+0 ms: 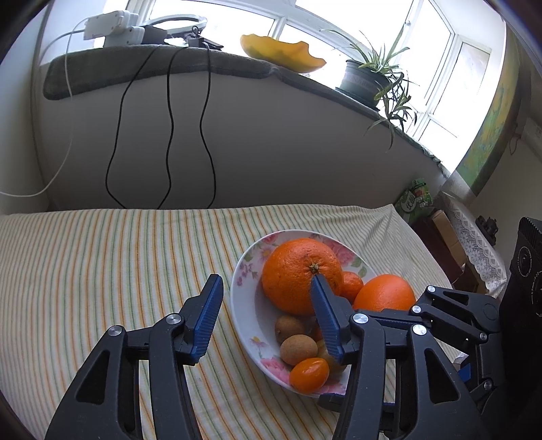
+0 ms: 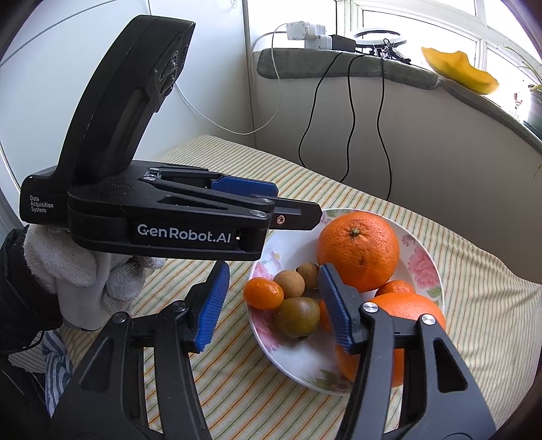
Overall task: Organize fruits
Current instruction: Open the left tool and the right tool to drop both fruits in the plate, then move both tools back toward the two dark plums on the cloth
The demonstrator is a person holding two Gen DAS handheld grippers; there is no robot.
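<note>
A floral bowl [image 1: 247, 304] [image 2: 430, 270] sits on the striped cloth. It holds a big orange [image 1: 299, 274] [image 2: 359, 250], a second orange [image 1: 384, 292] [image 2: 403, 304], a small tangerine [image 1: 350, 286], a kumquat [image 1: 310, 374] [image 2: 263, 292] and brown longans [image 1: 298, 348] [image 2: 289, 282]. My left gripper [image 1: 266, 298] is open and empty over the bowl's left rim; it also shows in the right wrist view [image 2: 267, 203]. My right gripper [image 2: 272, 287] is open and empty just above the small fruits.
A striped cloth [image 1: 101, 264] covers the table. A wall with hanging black cables [image 1: 169, 135] stands behind. The sill holds a power strip [image 1: 111, 27], a yellow peel [image 1: 281, 52] and a potted plant [image 1: 366, 81]. A gloved hand [image 2: 84, 270] holds the left gripper.
</note>
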